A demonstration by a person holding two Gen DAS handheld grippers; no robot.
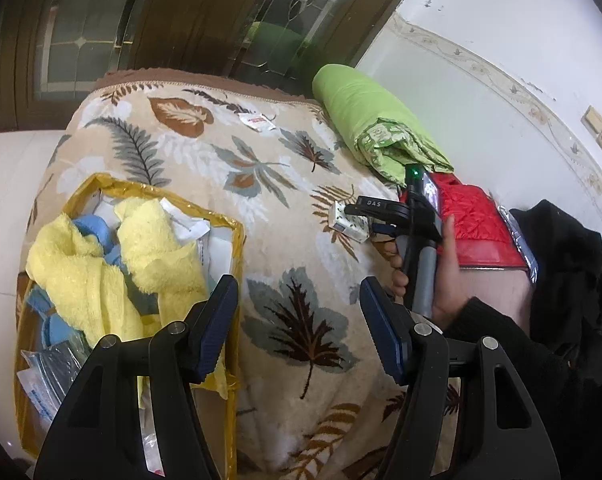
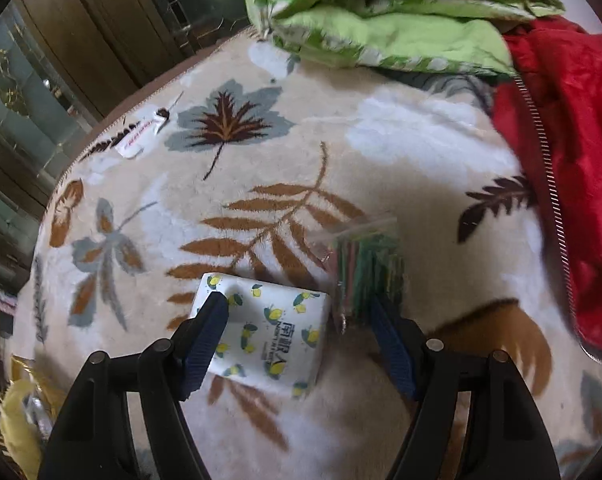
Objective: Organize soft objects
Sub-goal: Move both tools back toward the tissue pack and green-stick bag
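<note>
A white tissue pack (image 2: 267, 330) with a lemon print lies on the leaf-patterned blanket (image 2: 261, 152). My right gripper (image 2: 301, 334) is open, its fingers on either side of the pack, low over the blanket. A clear bag of coloured strips (image 2: 365, 268) lies just beyond the pack. The pack also shows in the left wrist view (image 1: 347, 222), in front of the right gripper (image 1: 371, 216). My left gripper (image 1: 299, 320) is open and empty above the blanket. A yellow towel (image 1: 101, 264) lies in a yellow-rimmed bag (image 1: 149, 192) at the left.
A folded green quilt (image 1: 371, 120) lies at the far edge of the bed by the wall. A red quilted jacket (image 2: 573, 160) lies at the right, a black garment (image 1: 561, 264) beyond it. A small white sachet (image 2: 139, 136) lies far left. Blue cloth and plastic packets fill the bag.
</note>
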